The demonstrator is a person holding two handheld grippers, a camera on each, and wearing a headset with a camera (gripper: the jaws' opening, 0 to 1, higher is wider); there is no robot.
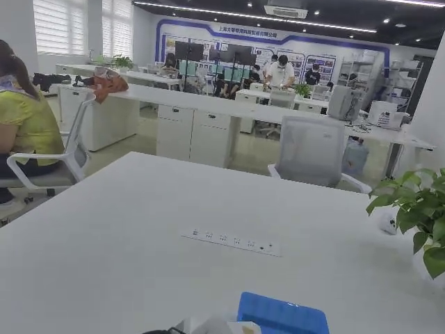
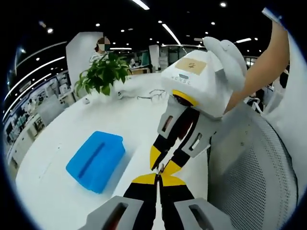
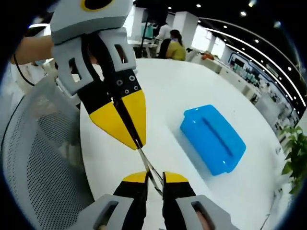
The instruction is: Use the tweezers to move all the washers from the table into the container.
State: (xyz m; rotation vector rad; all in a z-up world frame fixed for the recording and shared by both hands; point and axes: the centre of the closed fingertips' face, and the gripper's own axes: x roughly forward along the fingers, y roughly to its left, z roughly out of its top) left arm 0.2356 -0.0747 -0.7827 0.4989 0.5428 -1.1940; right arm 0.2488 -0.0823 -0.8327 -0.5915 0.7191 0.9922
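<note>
Thin metal tweezers (image 3: 146, 163) run between the two grippers, held over the near edge of the white table (image 3: 192, 86). My left gripper (image 3: 135, 141) comes in from the upper left, its yellow jaws shut on one end. My right gripper (image 3: 154, 178) is closed on the other end. From the left gripper view the tweezers (image 2: 161, 168) show as a short sliver between my left gripper (image 2: 158, 179) and my right gripper (image 2: 163, 162). A blue lidded container (image 3: 213, 139) (image 2: 96, 160) (image 1: 281, 314) lies on the table just beyond them.
A potted plant (image 1: 417, 209) (image 2: 103, 72) stands at the table's right side, with a pair of glasses (image 2: 153, 96) near it. A socket strip (image 1: 233, 241) is set into the tabletop. A mesh chair back (image 3: 43, 158) is close beside the grippers. Desks, chairs and people fill the room behind.
</note>
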